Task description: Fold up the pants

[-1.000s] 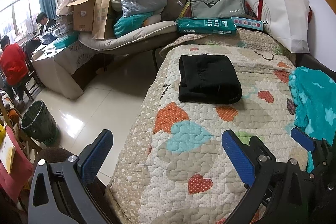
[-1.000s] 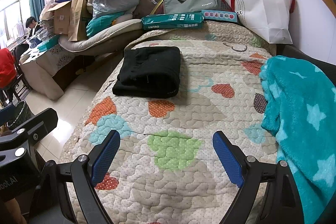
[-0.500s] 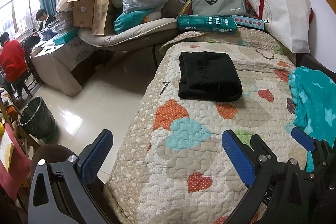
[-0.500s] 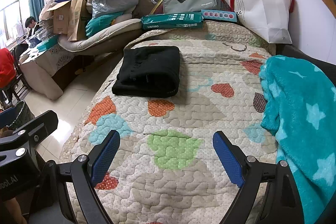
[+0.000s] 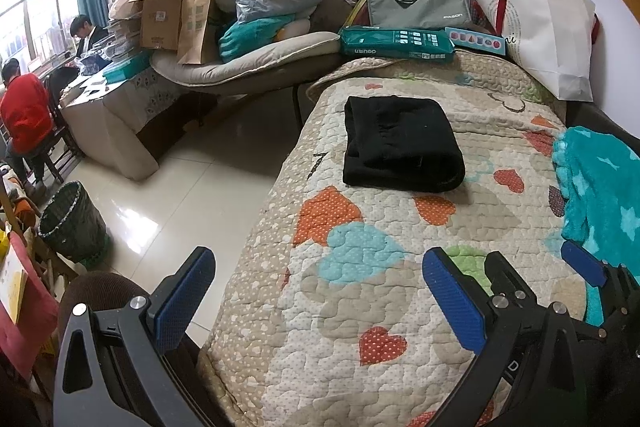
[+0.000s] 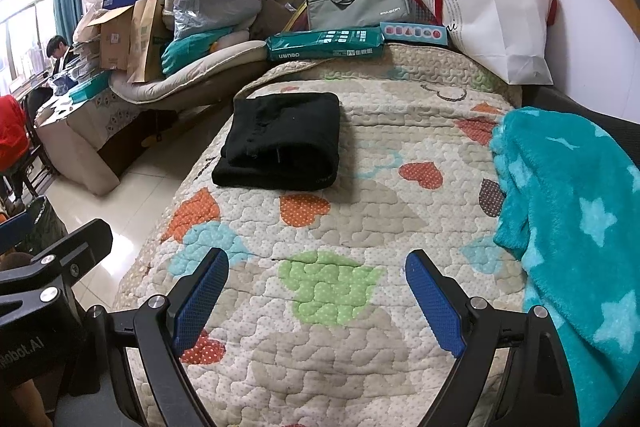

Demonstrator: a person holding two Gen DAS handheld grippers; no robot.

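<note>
The black pants (image 5: 400, 143) lie folded into a compact rectangle on the quilted heart-pattern bed cover (image 5: 360, 287), toward the bed's far left side; they also show in the right wrist view (image 6: 282, 141). My left gripper (image 5: 320, 291) is open and empty, held above the bed's near left edge, well short of the pants. My right gripper (image 6: 316, 291) is open and empty above the near part of the bed, also apart from the pants.
A teal fleece blanket (image 6: 572, 227) lies on the bed's right side. A teal box (image 5: 396, 43), grey bag (image 5: 416, 3) and white paper bag (image 5: 548, 35) stand at the bed's far end. A bin (image 5: 72, 223) stands on the floor at left.
Both grippers have drawn back slightly from the pants; the pants look a little farther away. Both stay open and empty.
</note>
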